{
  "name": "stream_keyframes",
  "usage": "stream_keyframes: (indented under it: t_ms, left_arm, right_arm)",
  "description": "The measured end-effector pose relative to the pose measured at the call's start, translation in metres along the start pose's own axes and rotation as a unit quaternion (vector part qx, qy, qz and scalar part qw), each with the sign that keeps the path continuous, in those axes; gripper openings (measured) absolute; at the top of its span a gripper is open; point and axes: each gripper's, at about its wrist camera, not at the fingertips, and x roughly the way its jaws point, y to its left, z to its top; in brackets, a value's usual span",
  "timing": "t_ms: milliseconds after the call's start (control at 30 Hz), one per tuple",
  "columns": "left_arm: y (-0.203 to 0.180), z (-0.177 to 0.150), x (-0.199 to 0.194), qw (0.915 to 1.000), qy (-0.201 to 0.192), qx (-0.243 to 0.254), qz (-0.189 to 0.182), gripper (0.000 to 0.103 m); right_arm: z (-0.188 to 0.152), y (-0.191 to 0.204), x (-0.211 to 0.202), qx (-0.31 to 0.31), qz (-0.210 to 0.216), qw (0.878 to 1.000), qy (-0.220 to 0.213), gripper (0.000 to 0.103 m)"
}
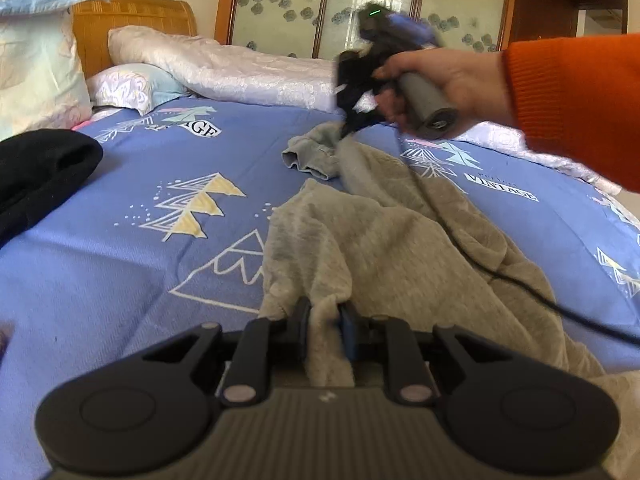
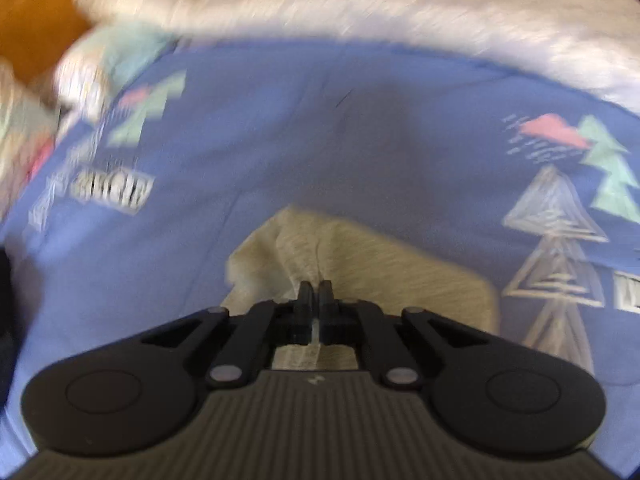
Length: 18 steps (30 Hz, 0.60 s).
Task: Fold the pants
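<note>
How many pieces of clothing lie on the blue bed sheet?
2. The grey pants lie crumpled in the middle of the sheet, pinched by both grippers. A black garment lies at the left edge, partly out of view. Others may be hidden.
</note>
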Motion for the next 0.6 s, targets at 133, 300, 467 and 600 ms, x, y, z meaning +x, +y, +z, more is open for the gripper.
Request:
stream_keyframes:
  t_ms: [133, 300, 467, 600]
  left_arm:
    - [0.005, 0.001, -0.005, 0.9998, -0.012, -0.017, -0.007, 0.015]
    - [0.01, 0.005, -0.01, 0.9994, -0.011, -0.024, -0.02, 0.015]
    - [-0.006, 0.014, -0.038, 0.9993, -0.019, 0.009, -0.031, 0.015]
    - [-0.021, 0.011, -0.069, 0.9976, -0.028, 0.032, -0.054, 0.015]
  right_arm:
    - [0.007, -0.061, -0.067, 0.074, -0.035, 0.994, -0.078, 0.004]
    - [-0.024, -0.182, -0.214, 0.206, -0.088, 0.952, -0.207, 0.004]
    - [-0.122, -0.285, -0.376, 0.295, -0.155, 0.896, -0.293, 0.004]
    - [-0.22, -0.328, -0.456, 0.331, -0.191, 0.872, -0.307, 0.005]
